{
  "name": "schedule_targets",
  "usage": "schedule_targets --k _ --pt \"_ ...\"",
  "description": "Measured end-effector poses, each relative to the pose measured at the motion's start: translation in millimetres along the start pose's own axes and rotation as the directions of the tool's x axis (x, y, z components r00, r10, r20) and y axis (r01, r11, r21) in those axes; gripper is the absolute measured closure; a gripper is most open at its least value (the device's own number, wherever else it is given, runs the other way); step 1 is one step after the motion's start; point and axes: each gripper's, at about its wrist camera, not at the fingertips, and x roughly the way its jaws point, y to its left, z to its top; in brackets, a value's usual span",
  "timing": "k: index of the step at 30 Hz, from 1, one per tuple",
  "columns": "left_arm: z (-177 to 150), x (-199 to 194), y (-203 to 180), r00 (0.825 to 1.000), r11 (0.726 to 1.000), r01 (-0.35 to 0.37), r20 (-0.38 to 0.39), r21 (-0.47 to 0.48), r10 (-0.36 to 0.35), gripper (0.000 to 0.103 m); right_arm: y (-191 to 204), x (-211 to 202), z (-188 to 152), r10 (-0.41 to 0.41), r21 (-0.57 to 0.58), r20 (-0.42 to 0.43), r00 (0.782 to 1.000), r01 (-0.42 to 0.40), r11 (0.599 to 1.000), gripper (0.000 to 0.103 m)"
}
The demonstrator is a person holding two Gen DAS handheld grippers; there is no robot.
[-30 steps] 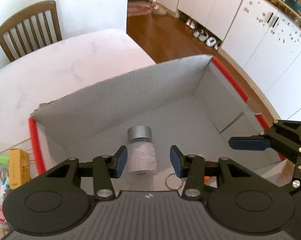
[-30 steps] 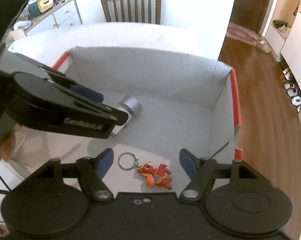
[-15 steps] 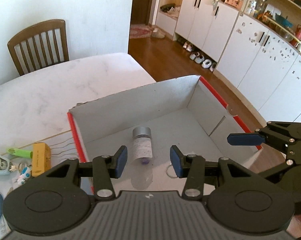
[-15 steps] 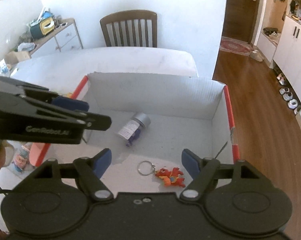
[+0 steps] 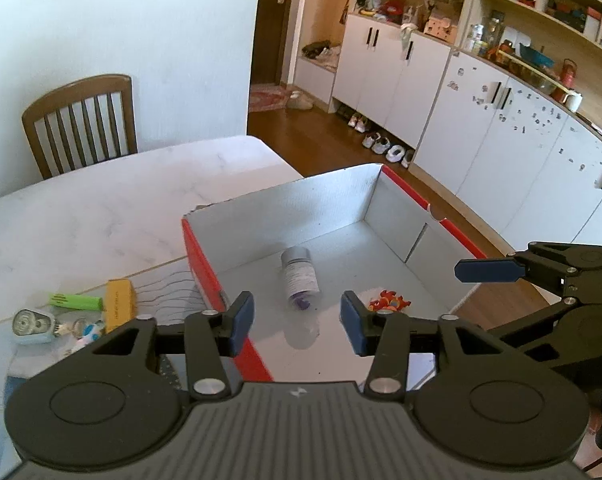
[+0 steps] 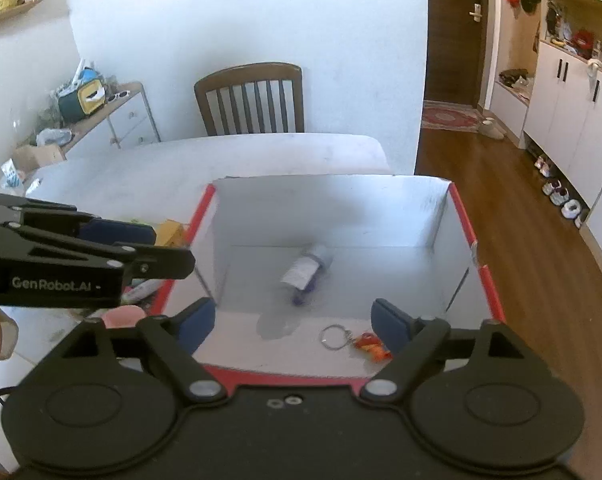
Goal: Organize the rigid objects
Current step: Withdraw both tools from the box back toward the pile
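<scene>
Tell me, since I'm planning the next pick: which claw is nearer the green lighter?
Left. The left claw hovers over the box wall beside the lighter; the right claw is above the box.

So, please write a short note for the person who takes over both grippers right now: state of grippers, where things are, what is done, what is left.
Left gripper: open, empty, above the box's near left corner.
Right gripper: open, empty, above the box's near edge.
Box: red-edged, on the table.
Done: the small bottle lies on its side on the box floor; the red keychain with its ring lies near the front.
Left: items outside, left of the box: yellow box, green lighter, small flashlight, a few small toys beside it.
</scene>
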Motion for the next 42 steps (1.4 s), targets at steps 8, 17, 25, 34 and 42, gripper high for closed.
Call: schedule_targets --k 8,17,25,34,42 --pt "-18 -32 22 0.999 0.999 0.018 0.051 0.030 -0.019 0.037 31 -16 -12 -0.024 0.037 0.062 0.998 0.022 0.999 0.009" --pt "-35 -66 45 0.994 0.998 0.013 0.106 0.061 -0.019 0.028 65 -30 -25 -0.026 0.078 0.127 0.992 0.016 0.997 0.000" --pt "-54 -90 80 0.991 1.000 -0.003 0.137 0.026 -0.001 0.019 97 -32 -34 -0.024 0.066 0.143 0.989 0.015 0.998 0.000" --pt "-74 -98 124 0.987 0.999 -0.044 0.152 -0.013 0.045 0.000 126 -19 -38 0.004 0.051 0.117 0.993 -0.010 0.999 0.000" --pt "-95 -84 165 0.986 0.993 -0.096 0.130 -0.069 0.104 0.000 156 7 -39 0.055 0.007 0.065 0.996 -0.056 0.998 0.000"
